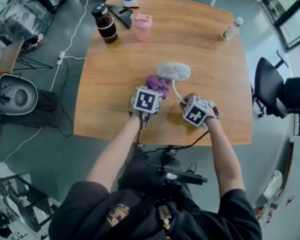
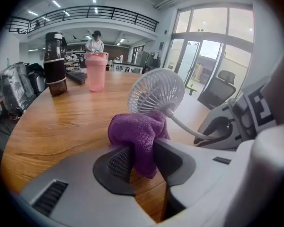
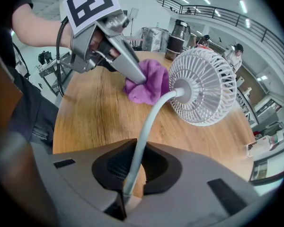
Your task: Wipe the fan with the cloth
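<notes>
A small white fan (image 1: 174,71) with a round grille head and a thin bent neck (image 3: 149,122) stands over the wooden table (image 1: 115,109). My right gripper (image 3: 130,168) is shut on the neck's lower part, seen in the head view as right gripper (image 1: 186,103). A purple cloth (image 2: 139,134) is pinched in my left gripper (image 2: 143,161), which is shut on it; in the head view the cloth (image 1: 158,84) lies just left of and below the fan head, with the left gripper (image 1: 149,95) behind it. The cloth (image 3: 147,85) sits against the back edge of the fan head (image 3: 203,86).
At the table's far side stand a dark bottle (image 1: 105,23), a pink cup (image 1: 141,26) and a black flat item (image 1: 121,15). A clear plastic bottle (image 1: 232,29) lies far right. An office chair (image 1: 271,89) stands off the table's right edge.
</notes>
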{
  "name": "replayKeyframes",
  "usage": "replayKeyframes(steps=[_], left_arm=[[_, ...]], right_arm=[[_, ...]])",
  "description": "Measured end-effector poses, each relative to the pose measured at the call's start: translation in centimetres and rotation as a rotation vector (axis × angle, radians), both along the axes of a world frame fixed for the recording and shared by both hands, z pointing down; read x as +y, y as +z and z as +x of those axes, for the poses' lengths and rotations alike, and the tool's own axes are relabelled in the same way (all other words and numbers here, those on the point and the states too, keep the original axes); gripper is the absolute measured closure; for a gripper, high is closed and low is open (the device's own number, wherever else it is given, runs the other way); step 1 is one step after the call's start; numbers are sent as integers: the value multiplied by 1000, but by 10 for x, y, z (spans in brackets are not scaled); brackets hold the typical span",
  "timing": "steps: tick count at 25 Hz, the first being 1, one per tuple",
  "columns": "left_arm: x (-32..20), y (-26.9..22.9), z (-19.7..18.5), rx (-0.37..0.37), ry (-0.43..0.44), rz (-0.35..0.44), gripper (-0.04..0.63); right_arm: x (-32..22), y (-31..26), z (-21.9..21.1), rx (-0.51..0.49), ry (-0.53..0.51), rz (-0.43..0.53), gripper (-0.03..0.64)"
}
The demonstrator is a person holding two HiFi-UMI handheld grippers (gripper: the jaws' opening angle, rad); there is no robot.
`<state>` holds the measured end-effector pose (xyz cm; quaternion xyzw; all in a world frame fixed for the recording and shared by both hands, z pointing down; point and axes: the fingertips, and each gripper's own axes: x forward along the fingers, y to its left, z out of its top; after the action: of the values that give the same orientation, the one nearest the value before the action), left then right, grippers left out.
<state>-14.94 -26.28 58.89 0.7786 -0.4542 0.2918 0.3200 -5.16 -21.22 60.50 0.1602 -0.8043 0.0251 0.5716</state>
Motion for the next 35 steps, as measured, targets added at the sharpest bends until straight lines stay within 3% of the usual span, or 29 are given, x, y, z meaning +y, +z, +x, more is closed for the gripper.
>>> replayKeyframes(steps=[4,8,14,19,29,35], left_arm=[[-5,11,23,-57,46,-24,482],[-14,19,31,-96,38,-35,482],[-21,15,22,-84,-3,-17,483],[-24,4,-2,-131,-4,41,483],[-29,-38,-19,-264,159,192,483],[-31,-76,-11,-246,252,230,483]], right_arm=[[0,-3,-1,-6,-4,1,580],[0,-4,1,-11,-7,1,580],[0,-5,4,5,-10,5,581],[3,-4,6,10,-8,-6,581],[2,-2,4,16,-11,11,581],[5,-2,6,23,-5,13,581]])
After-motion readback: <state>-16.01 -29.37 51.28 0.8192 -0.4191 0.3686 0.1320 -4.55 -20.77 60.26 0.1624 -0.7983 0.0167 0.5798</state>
